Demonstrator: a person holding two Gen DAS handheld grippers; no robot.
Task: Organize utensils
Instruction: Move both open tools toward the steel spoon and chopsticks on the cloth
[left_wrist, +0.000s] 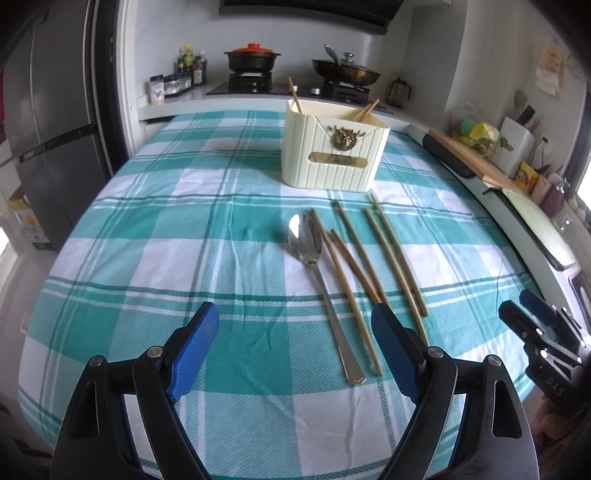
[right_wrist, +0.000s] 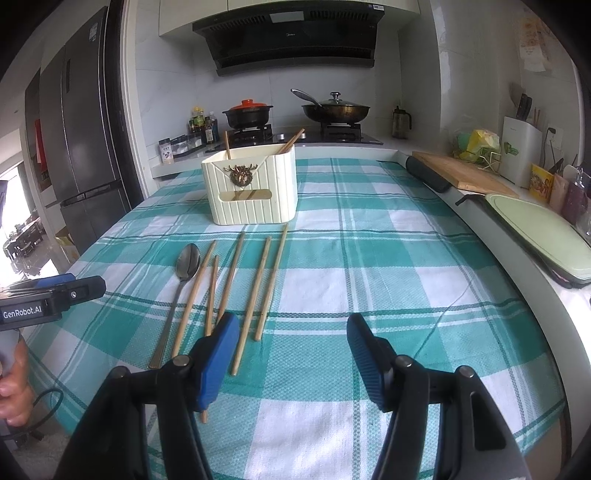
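Lying on the checked green-and-white cloth (left_wrist: 147, 229) are a shiny metal spoon (left_wrist: 314, 273) and five thin wooden chopsticks (left_wrist: 391, 254), near the ribbed cream holder (left_wrist: 332, 147), which is sitting farther back. The left gripper (left_wrist: 295, 347) is hanging wide apart, grasping nothing. The right gripper (right_wrist: 291, 354) is gaping too, empty. Only the right view is showing a hand (right_wrist: 13, 391).

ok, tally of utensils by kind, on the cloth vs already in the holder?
Spoon on the cloth: 1
Loose chopsticks on the cloth: 5
Chopsticks in the holder: 3 ends visible above the rim; the rest inside is hidden
Total: 9 visible utensils
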